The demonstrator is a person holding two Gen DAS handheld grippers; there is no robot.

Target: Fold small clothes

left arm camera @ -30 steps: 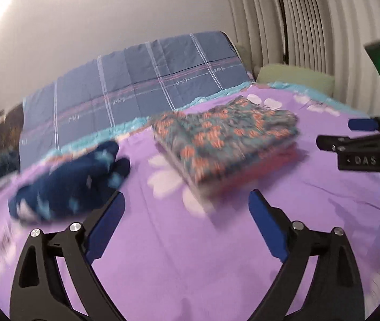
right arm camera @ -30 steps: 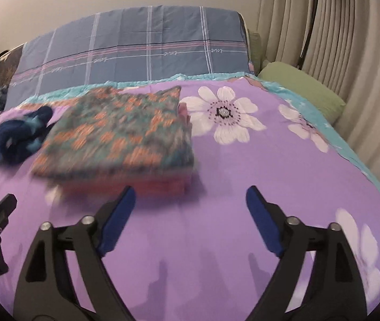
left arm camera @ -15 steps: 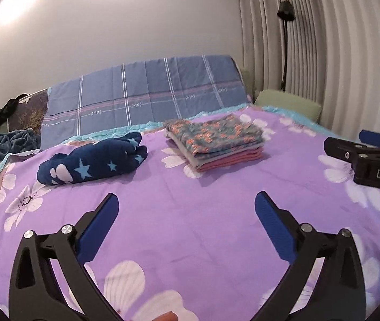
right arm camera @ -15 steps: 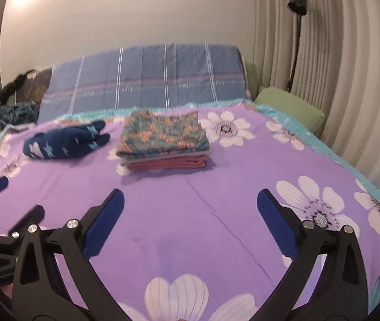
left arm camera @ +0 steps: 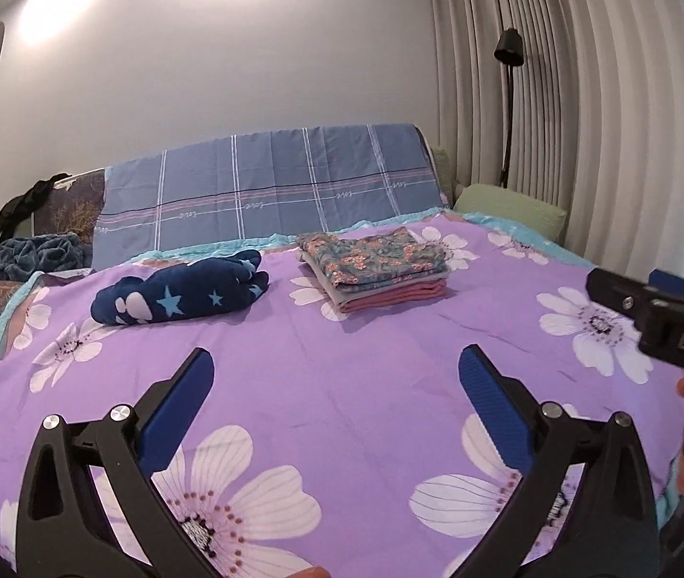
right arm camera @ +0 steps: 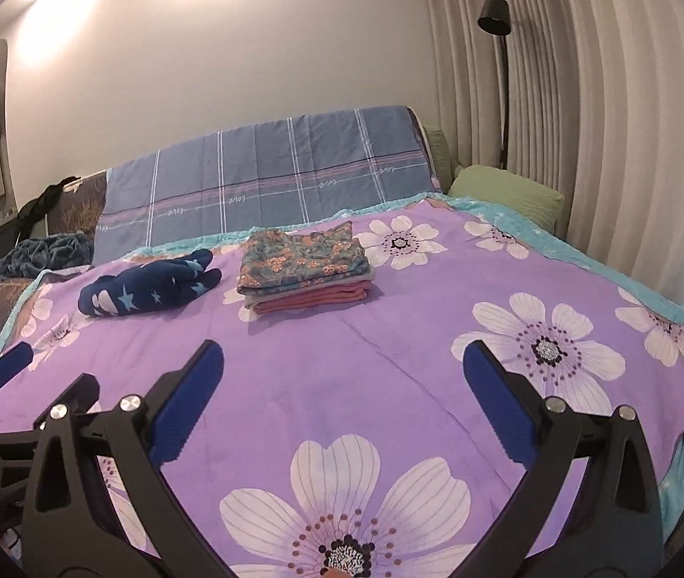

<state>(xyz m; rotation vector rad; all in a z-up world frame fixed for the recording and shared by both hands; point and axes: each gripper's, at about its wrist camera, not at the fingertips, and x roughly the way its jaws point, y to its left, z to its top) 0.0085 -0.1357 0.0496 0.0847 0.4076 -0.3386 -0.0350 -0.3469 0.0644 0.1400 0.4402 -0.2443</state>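
Folded stack of small clothes (left arm camera: 374, 265) (right arm camera: 304, 266) is sitting on the purple floral bedspread (left arm camera: 342, 375) (right arm camera: 390, 337) toward the far side, floral-print piece on top, grey and pink layers under it. Navy star-print garment (left arm camera: 183, 294) (right arm camera: 149, 286) is lying unfolded and bunched just left of the stack, not touching it. Left gripper (left arm camera: 334, 375) is hovering above the near part of the bedspread, jaws spread wide, blue pads gripping nothing; stack and navy garment are lying well ahead of it. Right gripper (right arm camera: 342, 366) (left arm camera: 650, 308) is hanging likewise, jaws wide apart, empty, stack ahead and slightly left. Left gripper's tips are showing at the left edge of the right wrist view. Behind: blue plaid cover (left arm camera: 264, 192), green pillow (right arm camera: 505, 195), floor lamp (right arm camera: 498, 19), curtains (left arm camera: 606, 120).
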